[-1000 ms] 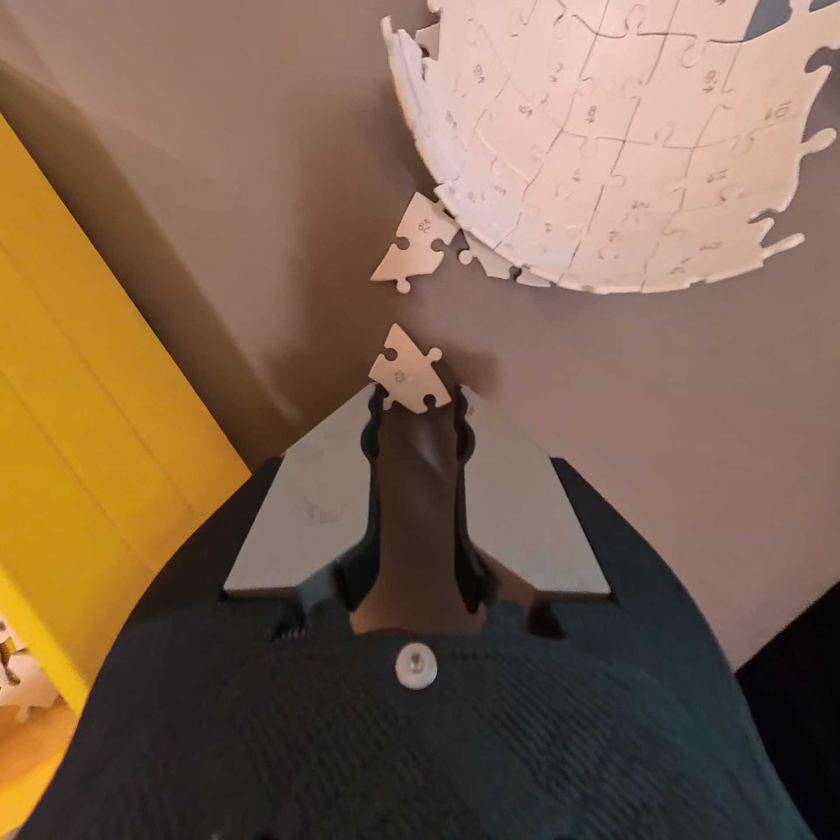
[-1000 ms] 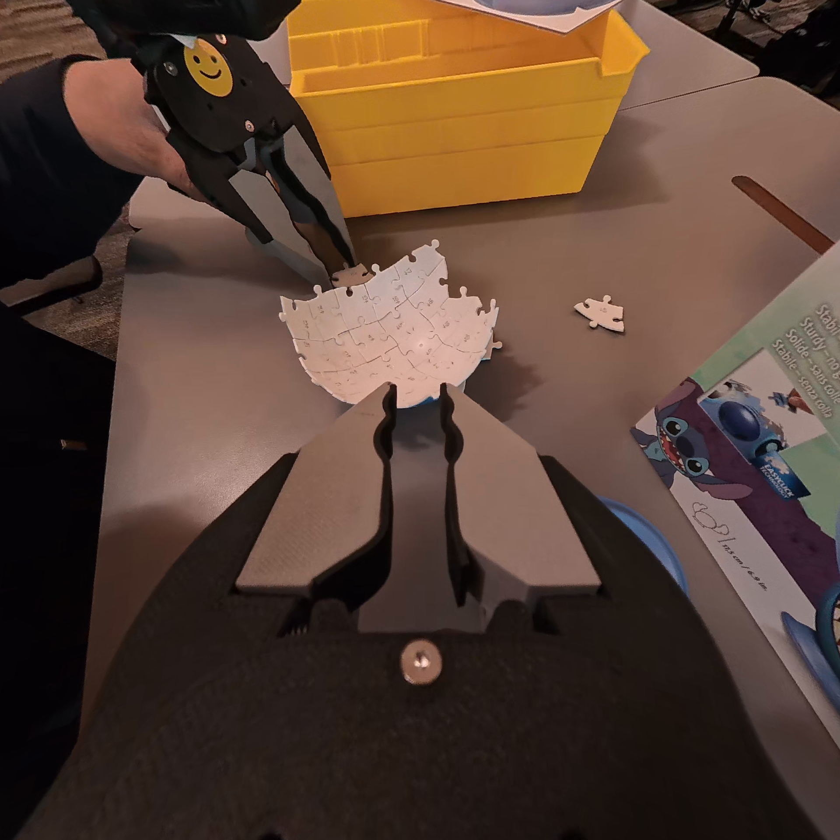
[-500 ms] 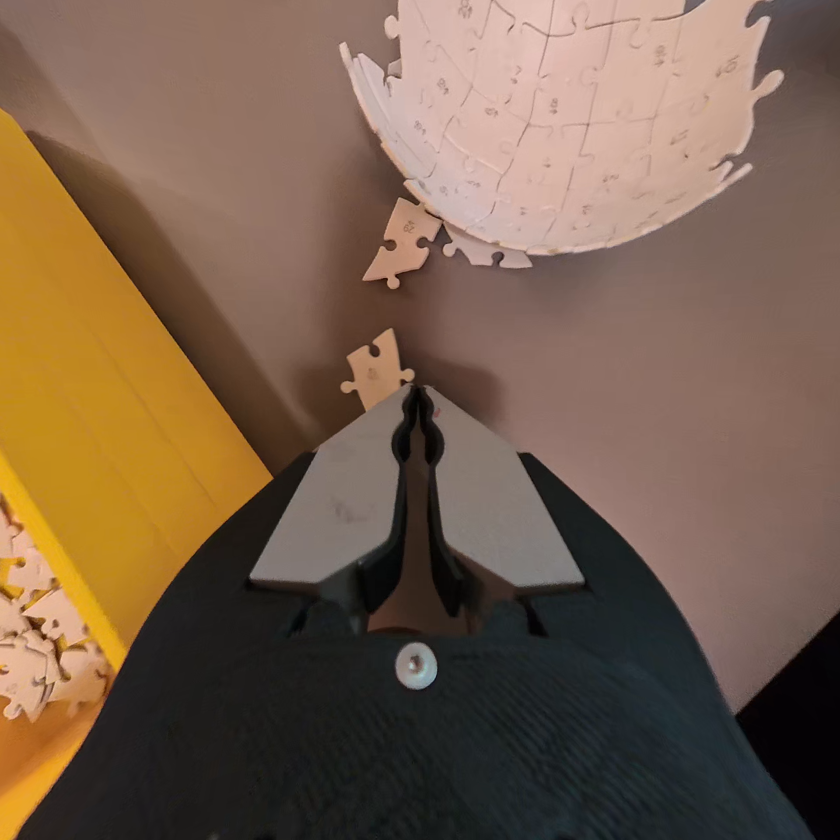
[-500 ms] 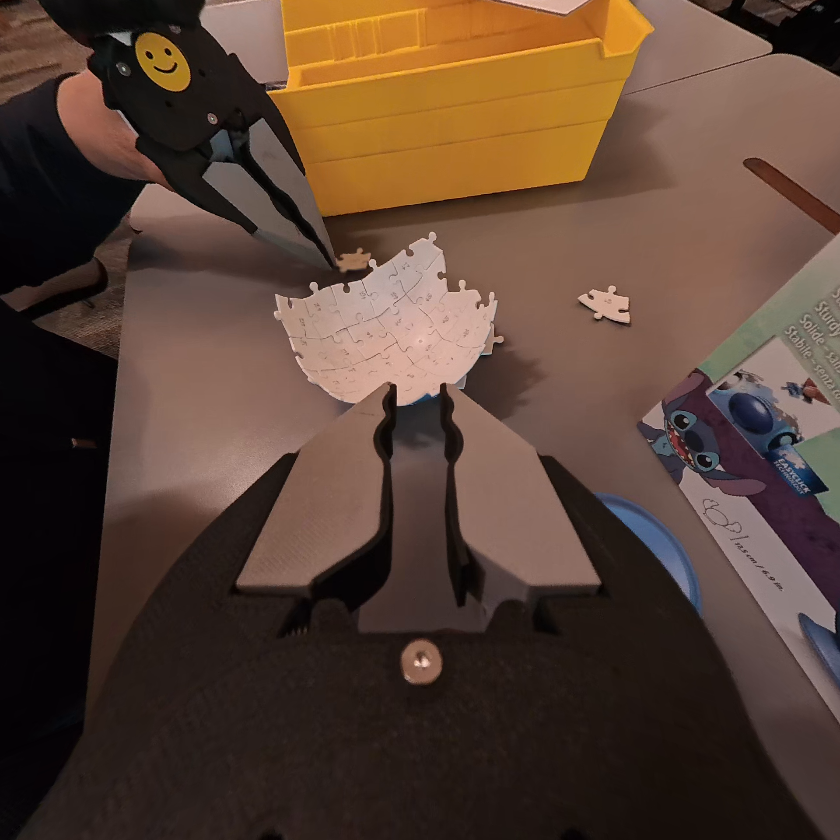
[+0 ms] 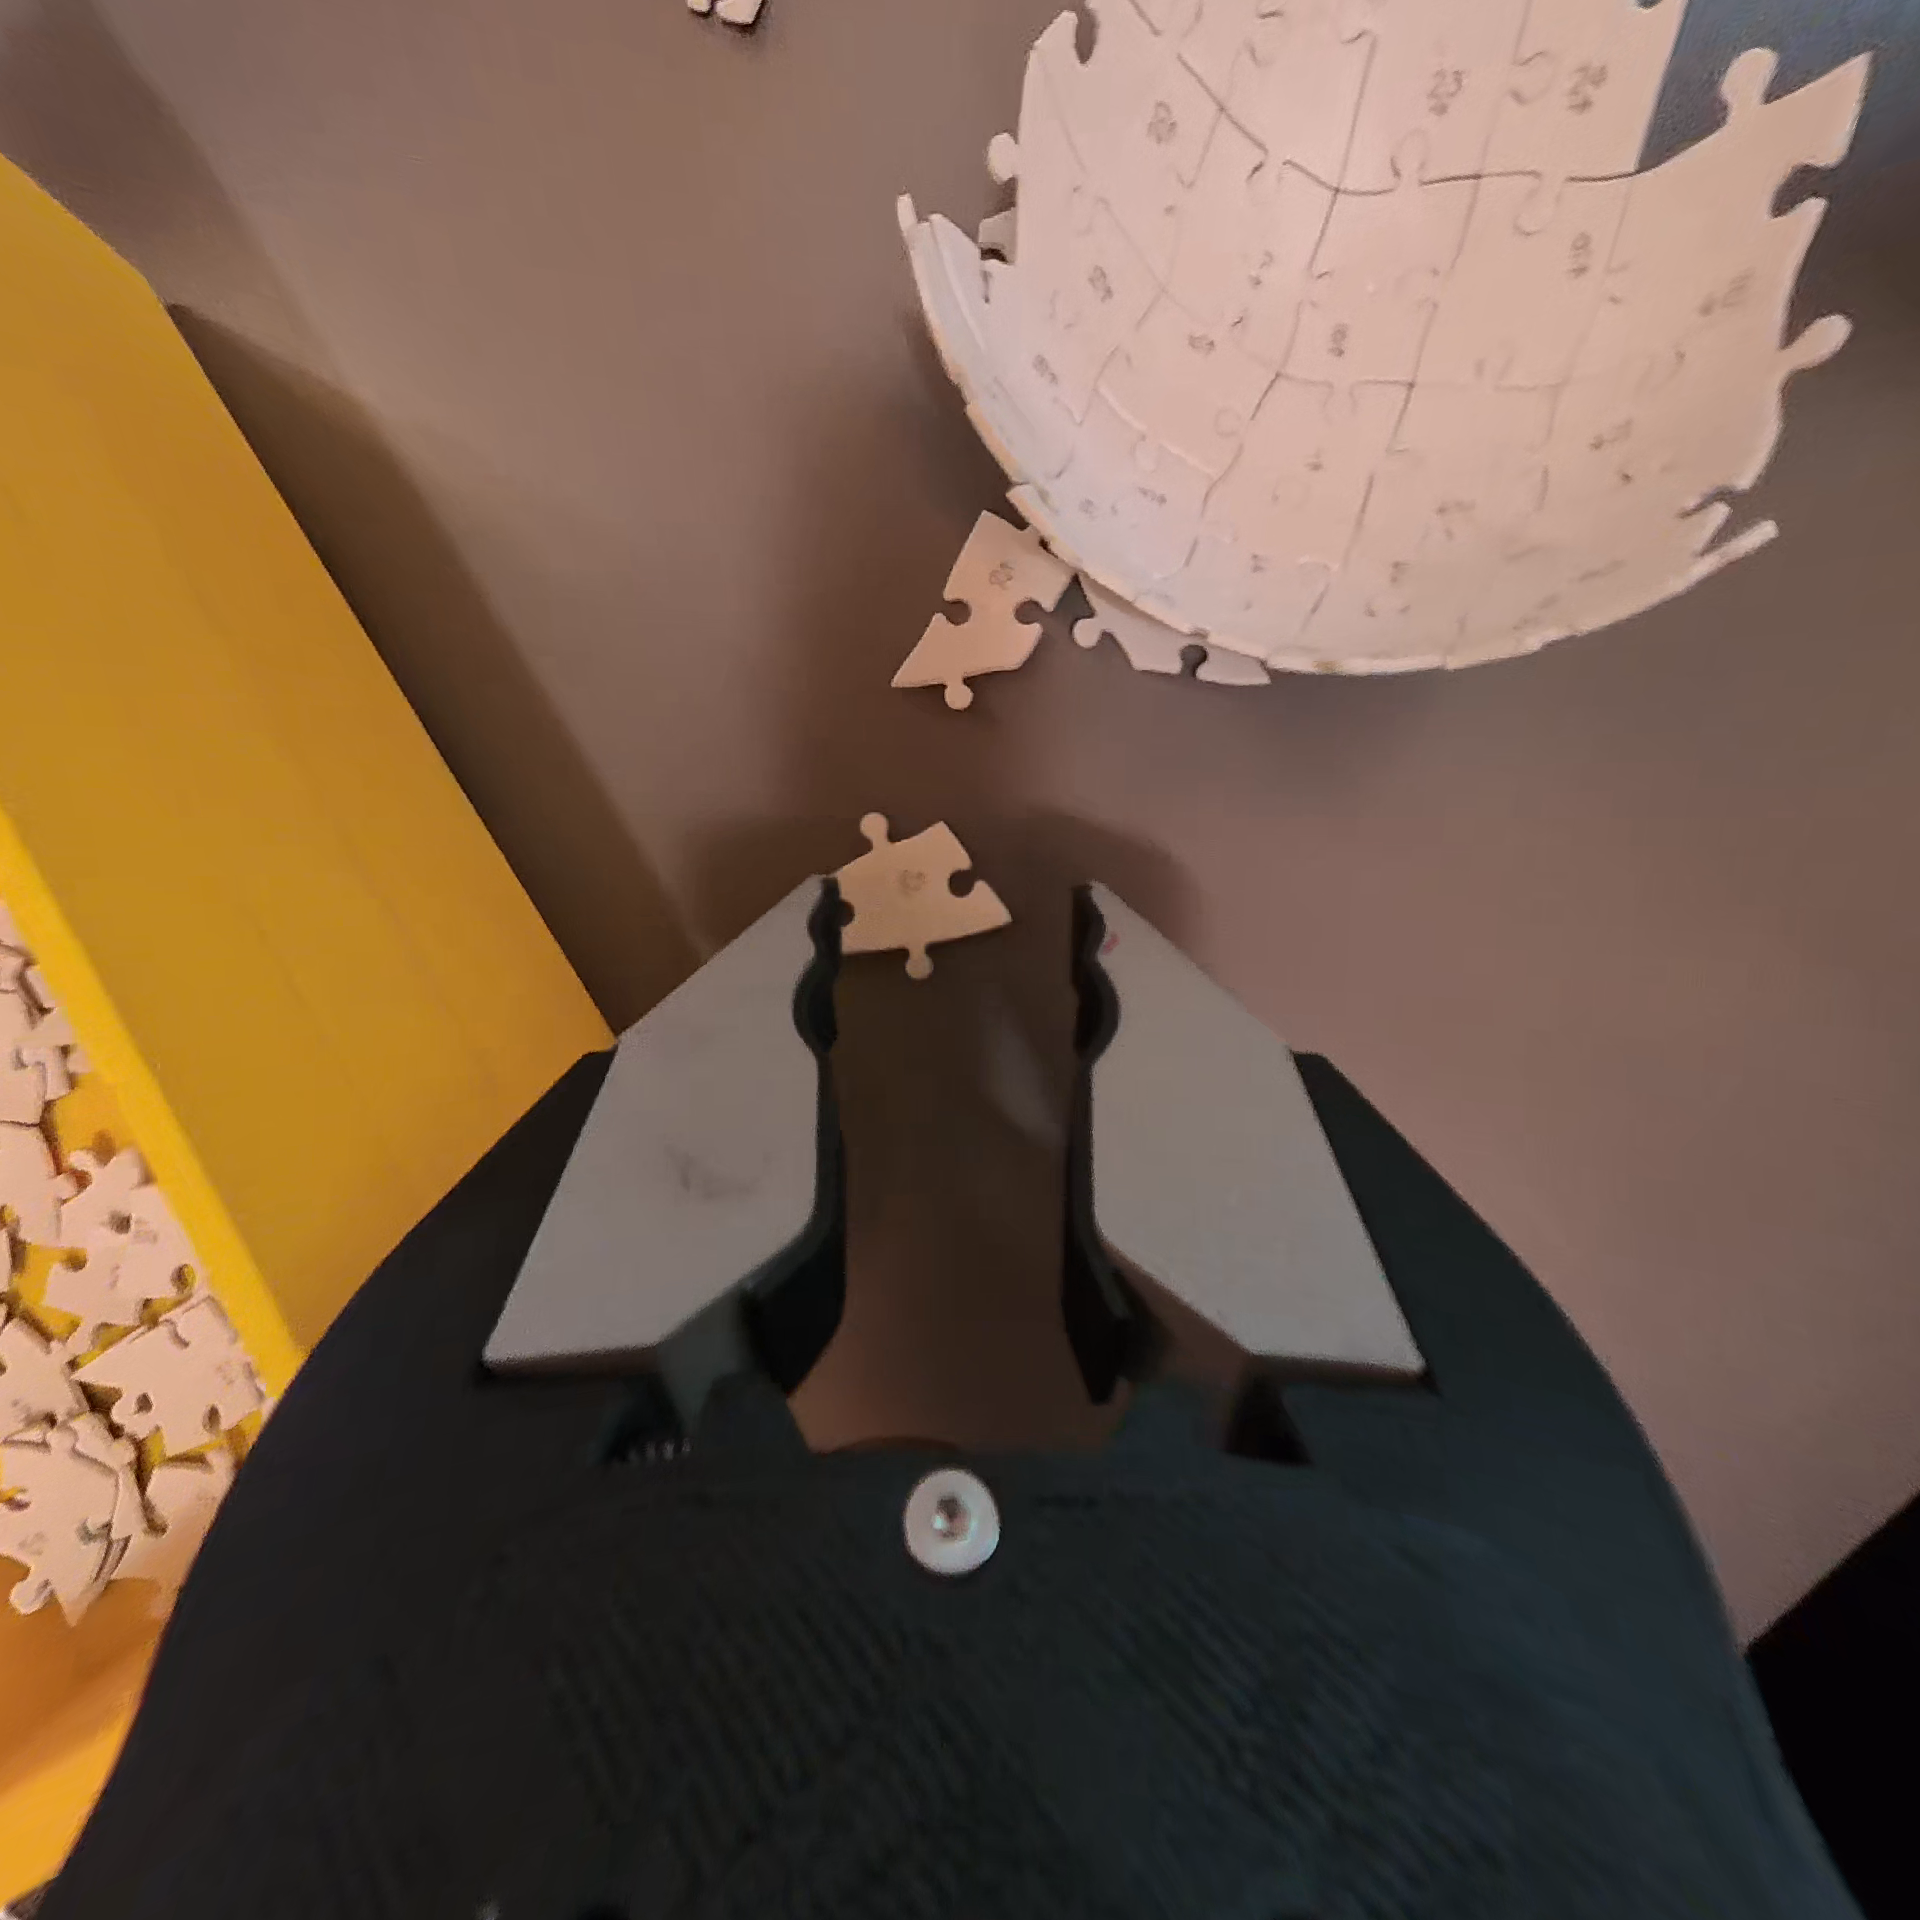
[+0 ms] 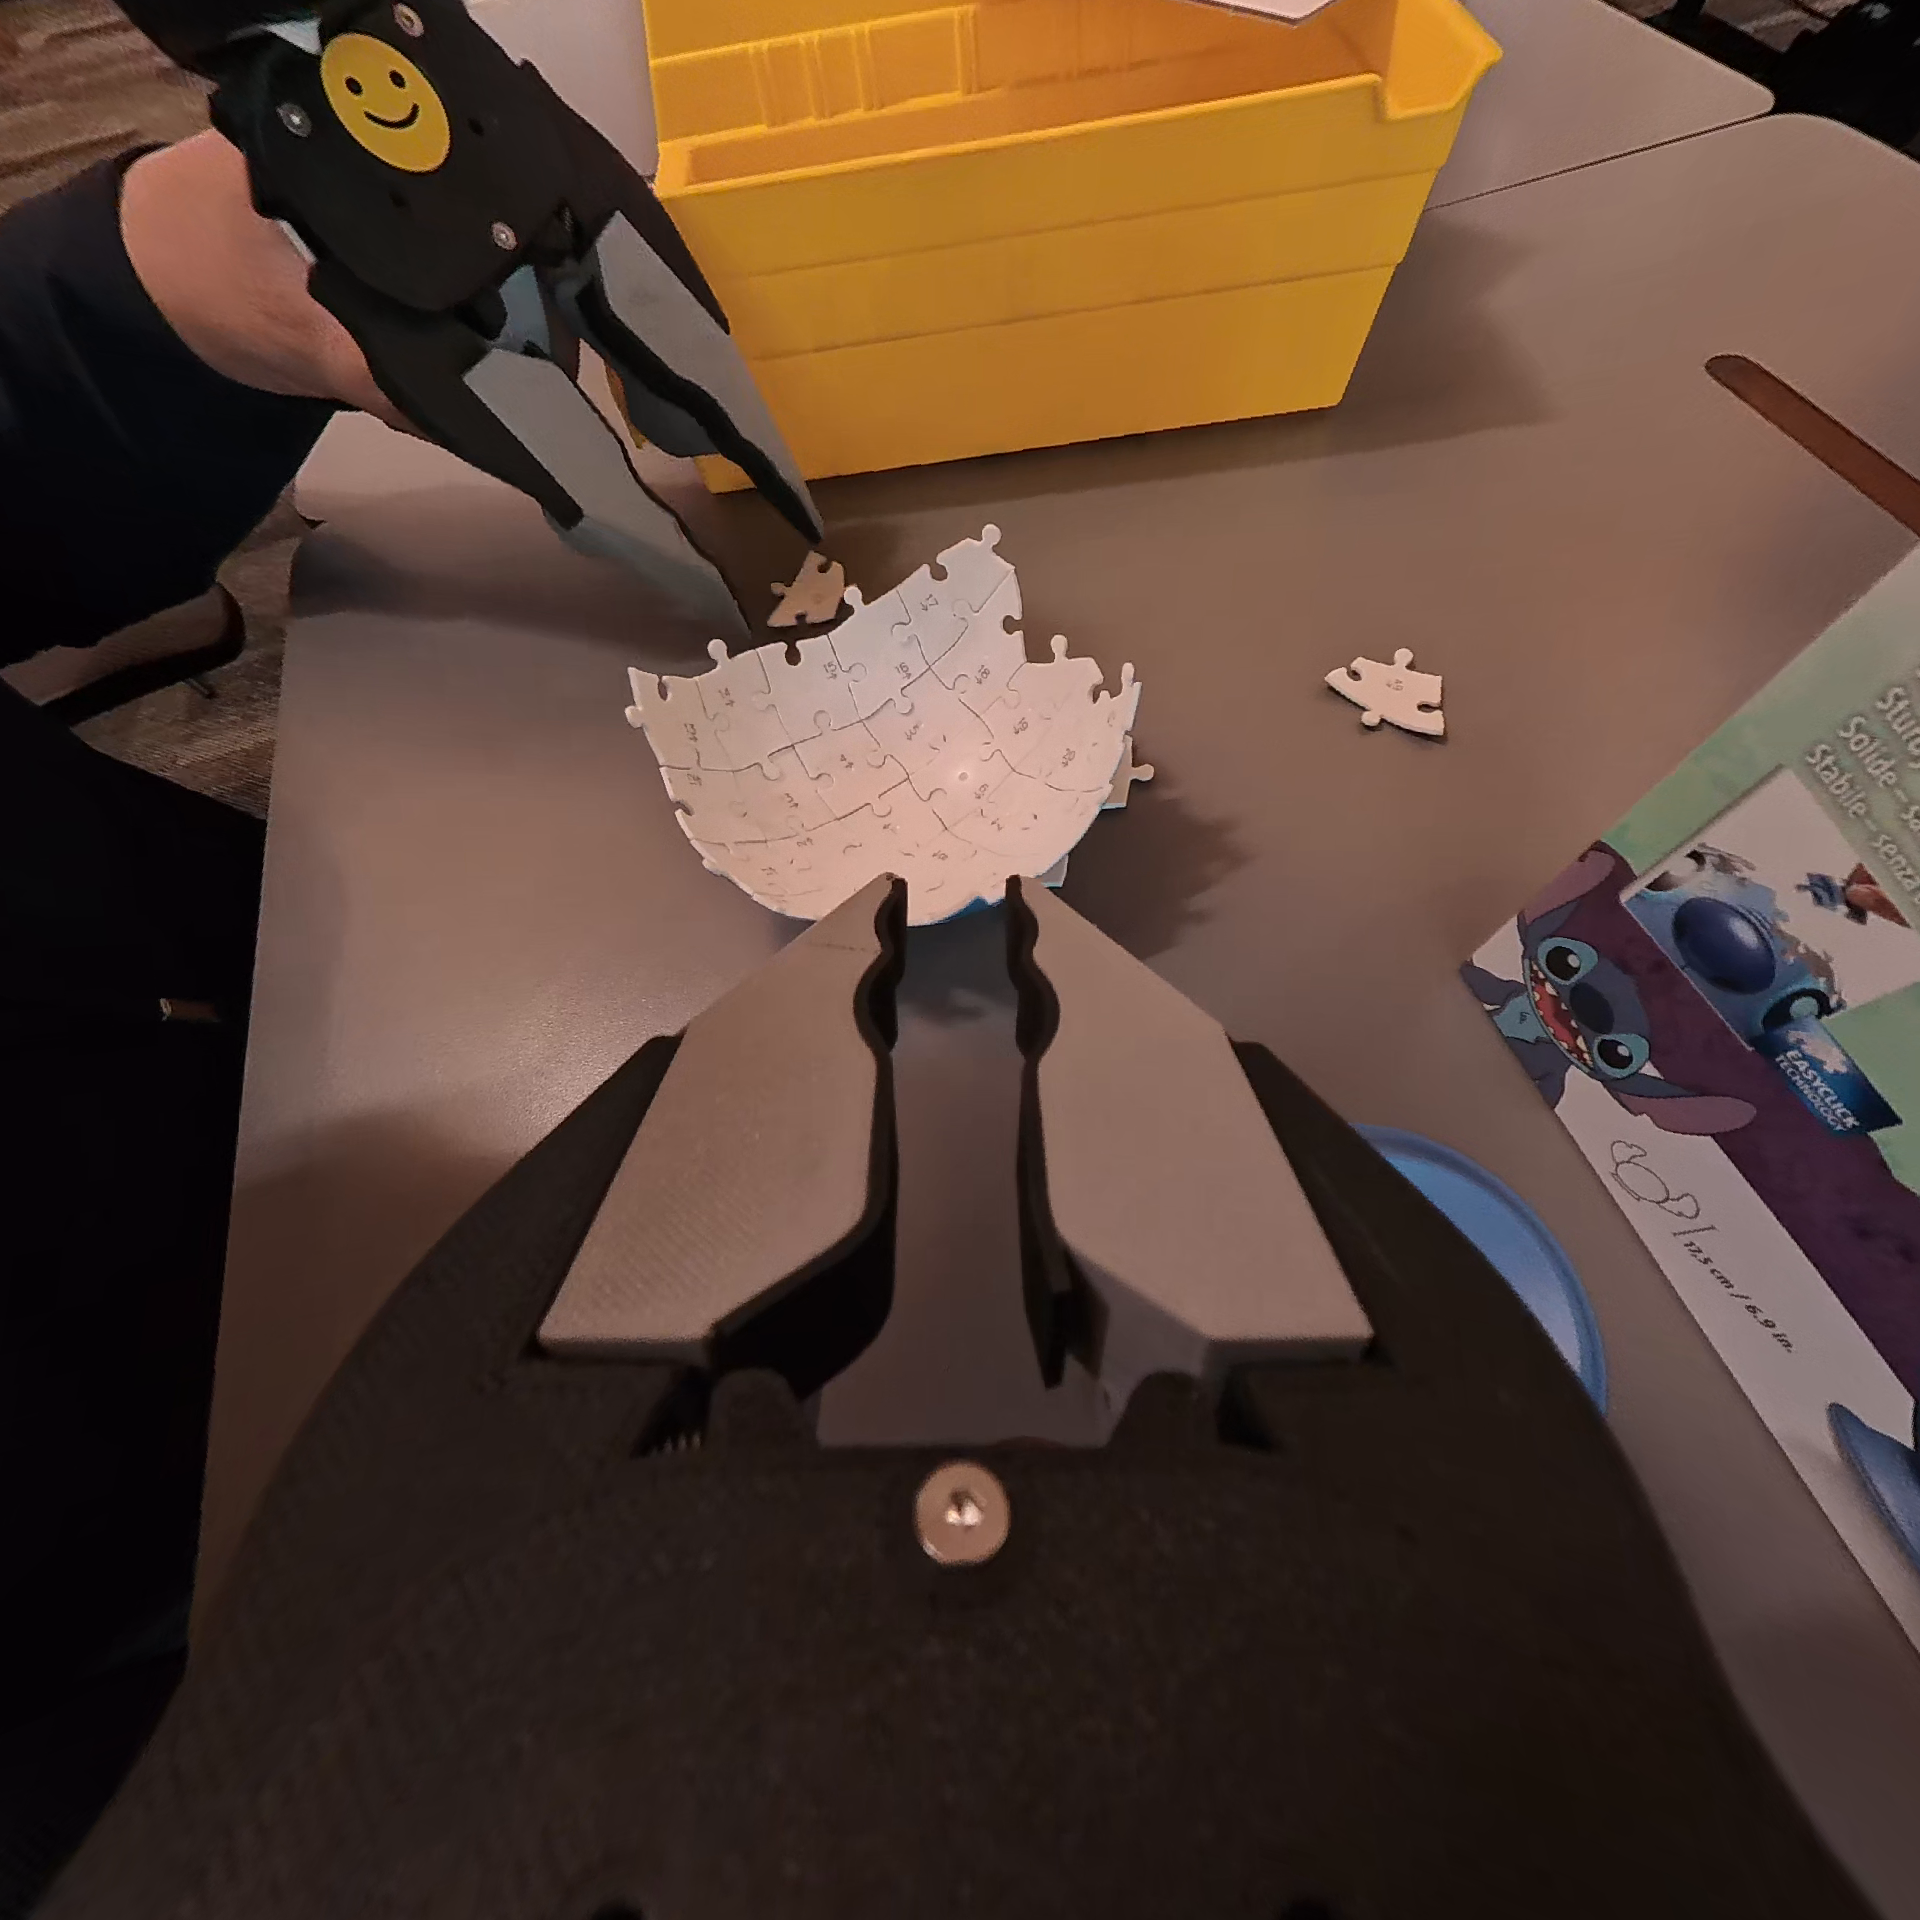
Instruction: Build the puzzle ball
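A: Why is the left gripper [image 5: 951, 914] down by that piece [image 5: 920, 896]?

B: Its jaws stand wide apart with the tips at the table [image 5: 1455, 935]. The piece lies flat between them, touching the left finger [image 5: 717, 1101] and clear of the right one, so nothing is gripped. I'd judge it is lining up a pick.

A: And the ball [image 6: 883, 769]?

B: Mid-frame in the right view, an open half-shell, white inside up, rim ragged with tabs. It rests curved side down, which keeps the rim reachable. Another piece [image 5: 982, 613] lies against its lower left edge in the left view, and one more [image 6: 1387, 693] sits apart at the right.

A: The right gripper [image 6: 954, 904]?

B: Partly open, empty, tips just before the shell's near side, likely ready to steady it.

A: Containers?

B: The yellow bin [image 5: 208, 831], left edge of the left view, holds a heap of loose pieces [image 5: 94, 1351]. From the right view its inside is hidden.
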Demonstrator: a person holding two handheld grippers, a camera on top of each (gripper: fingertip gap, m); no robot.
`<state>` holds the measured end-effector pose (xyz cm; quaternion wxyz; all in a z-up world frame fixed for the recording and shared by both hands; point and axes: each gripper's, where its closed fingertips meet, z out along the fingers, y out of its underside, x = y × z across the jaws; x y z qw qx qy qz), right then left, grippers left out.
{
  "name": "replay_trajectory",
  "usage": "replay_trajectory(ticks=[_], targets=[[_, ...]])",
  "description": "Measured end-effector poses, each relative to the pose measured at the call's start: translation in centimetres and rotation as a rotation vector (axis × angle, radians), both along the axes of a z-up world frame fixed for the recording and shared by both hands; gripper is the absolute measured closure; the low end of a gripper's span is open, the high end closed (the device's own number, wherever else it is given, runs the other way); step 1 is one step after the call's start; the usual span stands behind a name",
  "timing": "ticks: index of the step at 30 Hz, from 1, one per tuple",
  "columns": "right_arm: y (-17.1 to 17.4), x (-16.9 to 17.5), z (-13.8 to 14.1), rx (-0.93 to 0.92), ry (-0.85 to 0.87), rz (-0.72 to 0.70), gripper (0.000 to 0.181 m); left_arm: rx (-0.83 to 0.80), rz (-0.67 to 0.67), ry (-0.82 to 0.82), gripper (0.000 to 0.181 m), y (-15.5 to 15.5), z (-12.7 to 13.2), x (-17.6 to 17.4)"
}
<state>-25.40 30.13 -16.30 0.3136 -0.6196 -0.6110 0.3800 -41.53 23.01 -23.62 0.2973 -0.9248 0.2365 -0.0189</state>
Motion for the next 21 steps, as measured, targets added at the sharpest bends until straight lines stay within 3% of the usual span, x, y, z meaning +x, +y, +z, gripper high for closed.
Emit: replay_trajectory(ticks=[5,15,21], targets=[[-0.13,0.1,0.36,0.005,0.01,0.002,0.166,-0.06,-0.04,0.05,0.127,-0.27,-1.01,0.15],[-0.29,0.24,0.58,0.019,0.011,0.005,0.166,-0.101,-0.078,0.042,0.122,0.25,-1.1,0.6],[-0.26,0.32,0.54,0.018,0.009,0.006,0.166,-0.099,-0.066,0.077,0.132,0.32,-1.03,0.38]])
